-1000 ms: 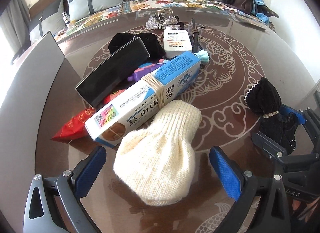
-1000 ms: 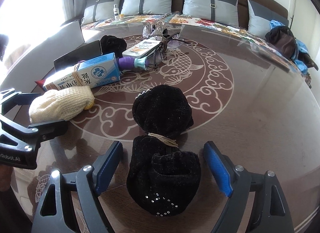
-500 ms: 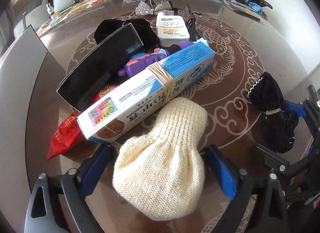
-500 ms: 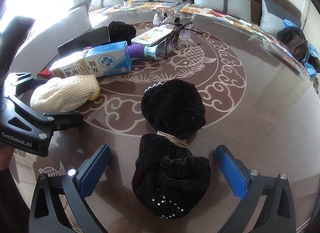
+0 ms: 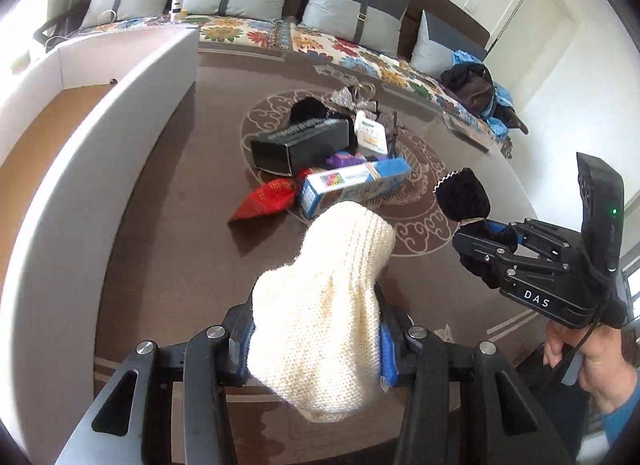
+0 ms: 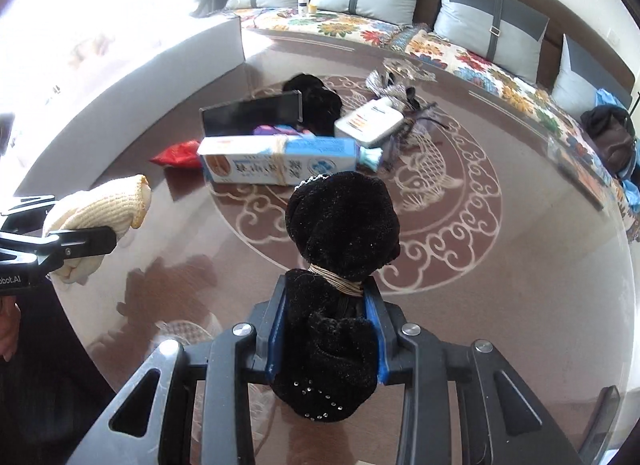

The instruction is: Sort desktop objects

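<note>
Holding a cream knit sock (image 5: 320, 329) pinched between my left gripper (image 5: 316, 341) jaws and a black velvet bundle (image 6: 340, 265) clamped in my right gripper (image 6: 326, 335), both lifted above the table (image 6: 520, 285). Next I should carry them to the white box (image 5: 100, 137), off to the left of my left jaws.
</note>
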{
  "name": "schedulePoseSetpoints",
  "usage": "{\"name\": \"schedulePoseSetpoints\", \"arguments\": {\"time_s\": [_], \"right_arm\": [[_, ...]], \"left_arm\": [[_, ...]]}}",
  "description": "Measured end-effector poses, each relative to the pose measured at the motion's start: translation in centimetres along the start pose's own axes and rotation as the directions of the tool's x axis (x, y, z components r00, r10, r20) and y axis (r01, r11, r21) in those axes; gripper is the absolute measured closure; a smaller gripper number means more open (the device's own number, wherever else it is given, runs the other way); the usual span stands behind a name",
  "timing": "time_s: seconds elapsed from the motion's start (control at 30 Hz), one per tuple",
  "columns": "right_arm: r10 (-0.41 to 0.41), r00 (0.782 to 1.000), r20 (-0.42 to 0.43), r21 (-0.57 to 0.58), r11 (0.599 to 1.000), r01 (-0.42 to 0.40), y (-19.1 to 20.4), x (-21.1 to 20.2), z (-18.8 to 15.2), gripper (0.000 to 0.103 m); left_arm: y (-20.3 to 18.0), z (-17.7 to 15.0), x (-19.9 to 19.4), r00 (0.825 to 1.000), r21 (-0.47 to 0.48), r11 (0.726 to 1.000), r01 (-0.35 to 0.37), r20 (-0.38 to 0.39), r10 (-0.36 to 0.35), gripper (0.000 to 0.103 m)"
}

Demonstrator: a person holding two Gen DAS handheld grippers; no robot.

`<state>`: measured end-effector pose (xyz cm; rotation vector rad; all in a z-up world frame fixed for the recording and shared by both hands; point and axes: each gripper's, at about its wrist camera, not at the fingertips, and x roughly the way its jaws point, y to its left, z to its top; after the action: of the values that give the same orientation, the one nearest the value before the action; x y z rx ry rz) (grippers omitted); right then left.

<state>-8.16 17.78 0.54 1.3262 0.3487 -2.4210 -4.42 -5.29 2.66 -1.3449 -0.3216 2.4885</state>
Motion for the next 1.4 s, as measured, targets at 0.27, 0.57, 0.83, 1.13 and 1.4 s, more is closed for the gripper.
{"name": "schedulePoseSetpoints", "arguments": {"time_s": [0.27,0.57,0.83,1.13,1.4], "right_arm": [[0.255,0.947,0.197,-0.12,0.965,-0.234,14.7,-4.6,12.3,0.068],[0.411,0.907,0.092,-0.237,0.894,-0.381,31.9,0.1,19.3,0.068],[0.329,0.944,-0.009,-0.251,0.913,-0.321,35.7,5.5,17.6,0.018],[0.32,0.929,0.184,-0.222,0.935,-0.278,29.5,0.2,15.9,0.014],[0.12,0.935,0.333,-0.141,0.987,-0.076,18.1,-2.9,9.1,0.003]], "left_arm": [[13.7,4.3,-10.6,0.969,-0.171,0.968,-0.182,0.136,0.206,0.057],[25.6,1.7,-9.6,0.915,-0.27,0.876,-0.399,-0.047,0.402,0.052],[26.6,1.1,-7.8,0.859,-0.231,0.827,-0.512,-0.129,0.496,0.013],[22.1,0.9,-9.6,0.865,-0.236,0.843,-0.483,0.018,0.501,0.013],[9.8,1.7,-10.7,0.94,-0.069,0.958,-0.279,0.185,0.287,0.013]]}}
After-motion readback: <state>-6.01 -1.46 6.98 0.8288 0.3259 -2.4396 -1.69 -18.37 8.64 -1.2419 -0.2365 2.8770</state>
